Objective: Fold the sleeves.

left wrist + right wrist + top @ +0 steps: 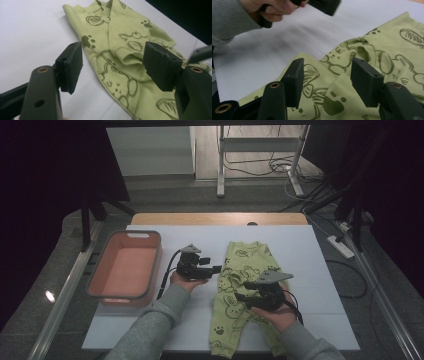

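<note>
Nearest, the right gripper point(240, 297) is held open over the green baby suit point(240, 285), spread mid-table; the left gripper point(216, 268), also open, is poised beside it. Folding seems underway; next, an edge must be pinched. Beyond, a pink basket point(156, 261) waits.

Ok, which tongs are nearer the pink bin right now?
Left. The left tongs sit between the pink bin and the green garment, open. The right tongs hover over the garment, farther from the bin.

Both forearms reached in from below, each hand gripping a gripper; the left gripper point(216, 268) and right gripper point(239, 296) stood parted, holding nothing.
</note>
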